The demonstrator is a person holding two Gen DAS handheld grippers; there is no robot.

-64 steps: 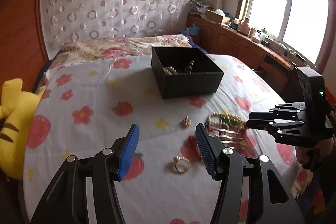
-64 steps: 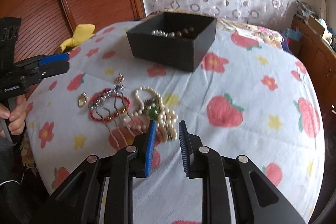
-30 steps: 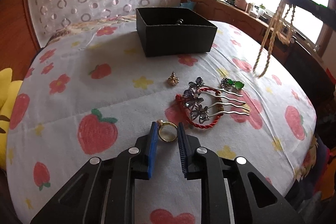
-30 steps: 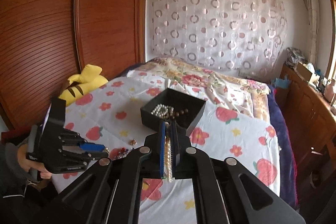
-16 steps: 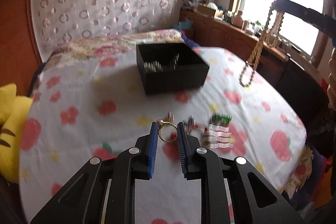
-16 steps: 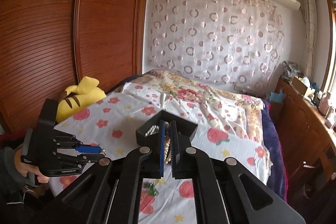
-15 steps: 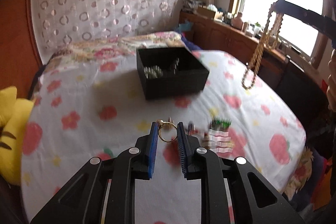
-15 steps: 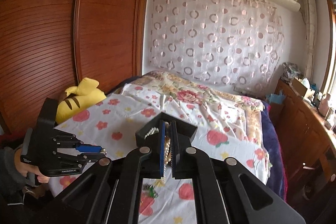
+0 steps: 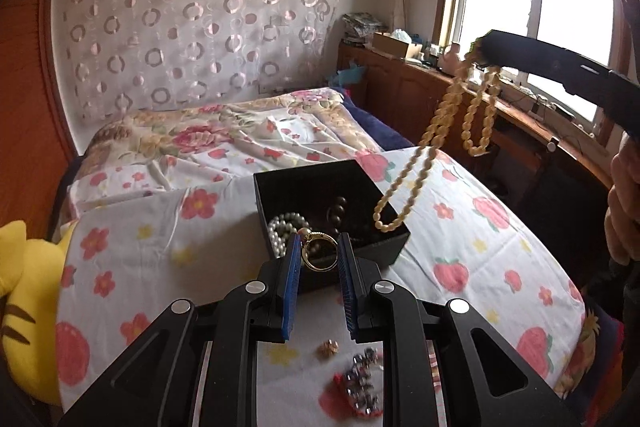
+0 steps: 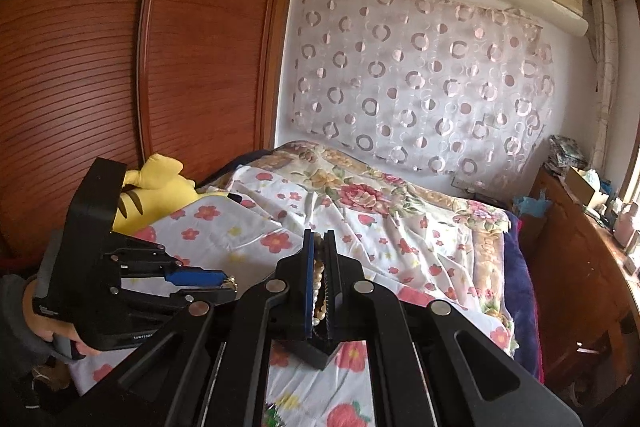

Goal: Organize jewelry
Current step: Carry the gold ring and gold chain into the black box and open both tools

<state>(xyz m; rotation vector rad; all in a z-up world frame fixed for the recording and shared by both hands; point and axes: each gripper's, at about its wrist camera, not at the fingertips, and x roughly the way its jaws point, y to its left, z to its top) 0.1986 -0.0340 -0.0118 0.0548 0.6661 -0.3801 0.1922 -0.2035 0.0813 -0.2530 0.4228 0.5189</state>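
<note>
We judge the step in hand to be the carry to the box. On the left, the left gripper (image 9: 319, 255) has its fingers pinching a gold ring (image 9: 319, 251) between the blue pads, the black box (image 9: 394, 241) just beyond the fingertips. To the right, the right gripper (image 10: 319, 281) has its fingers pressed together on a pearl necklace (image 9: 414, 171), whose lowest loop hangs over the box's right side. Next, we judge, each should come over the opening before the fingers part. More jewelry (image 9: 358, 383) lies on the bed (image 9: 132, 251) beneath the left fingers. The room: yellow plush toy (image 10: 156, 187) left, patterned curtain behind, window right
</note>
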